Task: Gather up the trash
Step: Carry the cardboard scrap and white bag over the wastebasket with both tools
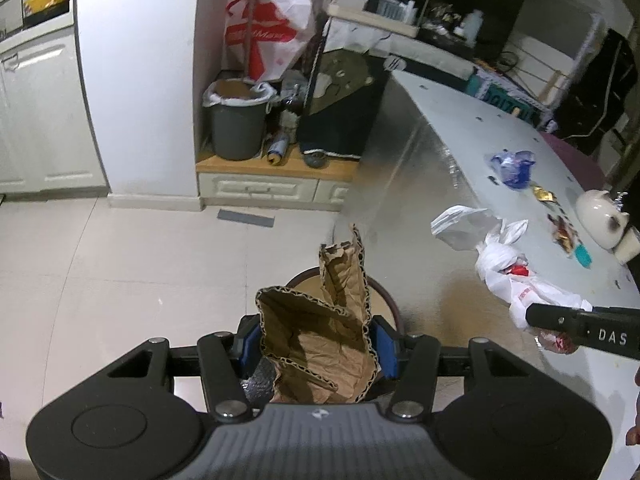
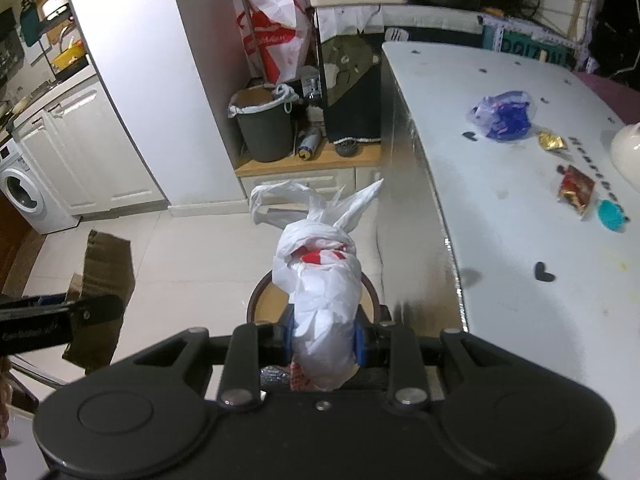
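My left gripper [image 1: 318,346] is shut on a torn piece of brown cardboard [image 1: 320,332], held over the floor beside the white table; the cardboard also shows in the right wrist view [image 2: 106,280]. My right gripper [image 2: 322,340] is shut on a crumpled white plastic bag with red print [image 2: 324,292], which also shows in the left wrist view [image 1: 516,276]. A grey trash bin [image 1: 236,120] with a white liner stands on a low wooden ledge ahead, also in the right wrist view [image 2: 264,124]. On the table lie a blue plastic bag [image 2: 504,114], a gold wrapper [image 2: 552,142] and a red snack wrapper [image 2: 576,192].
A round stool [image 2: 256,300] sits under both grippers at the table's [image 2: 460,152] edge. A white teapot [image 1: 600,216] and a teal lid [image 2: 611,216] are on the table. A large red-and-white bag [image 1: 268,32] hangs above the bin. Cabinets and a washing machine [image 2: 20,196] stand left.
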{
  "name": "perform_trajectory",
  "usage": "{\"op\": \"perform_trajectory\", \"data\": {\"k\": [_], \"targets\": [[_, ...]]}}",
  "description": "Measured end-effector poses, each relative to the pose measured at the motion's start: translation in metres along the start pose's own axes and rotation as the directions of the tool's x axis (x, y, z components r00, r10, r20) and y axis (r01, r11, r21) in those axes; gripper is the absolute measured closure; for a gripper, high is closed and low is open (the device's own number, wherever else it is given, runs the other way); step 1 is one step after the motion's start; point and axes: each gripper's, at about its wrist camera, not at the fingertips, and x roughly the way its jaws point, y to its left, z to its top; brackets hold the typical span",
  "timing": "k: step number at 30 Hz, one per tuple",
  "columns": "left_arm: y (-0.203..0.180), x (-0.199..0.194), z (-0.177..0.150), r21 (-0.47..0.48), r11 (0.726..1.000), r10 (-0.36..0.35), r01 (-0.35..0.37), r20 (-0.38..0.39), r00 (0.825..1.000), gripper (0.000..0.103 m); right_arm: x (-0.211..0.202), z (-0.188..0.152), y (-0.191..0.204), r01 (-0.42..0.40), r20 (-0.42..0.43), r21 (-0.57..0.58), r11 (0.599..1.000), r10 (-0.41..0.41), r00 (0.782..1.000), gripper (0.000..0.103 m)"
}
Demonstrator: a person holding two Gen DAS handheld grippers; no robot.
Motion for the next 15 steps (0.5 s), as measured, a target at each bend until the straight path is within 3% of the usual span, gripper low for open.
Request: {"op": "perform_trajectory", "data": {"k": [10, 15], "targets": [[0.023, 0.061, 0.033, -0.033, 0.997, 0.065, -0.068, -0.096, 0.993, 0.047, 0.098, 0.034, -0.014, -0.016, -0.128, 0.018, 1.000, 0.019, 0.992, 0.075], [0.023, 0.105, 0.057, -0.042, 0.997, 0.062, -0.070, -0.163, 0.985, 0.047, 0.162, 0.057, -0.030, -0.048, -0.240, 0.036, 0.998, 0.055, 0.969, 0.075]]}}
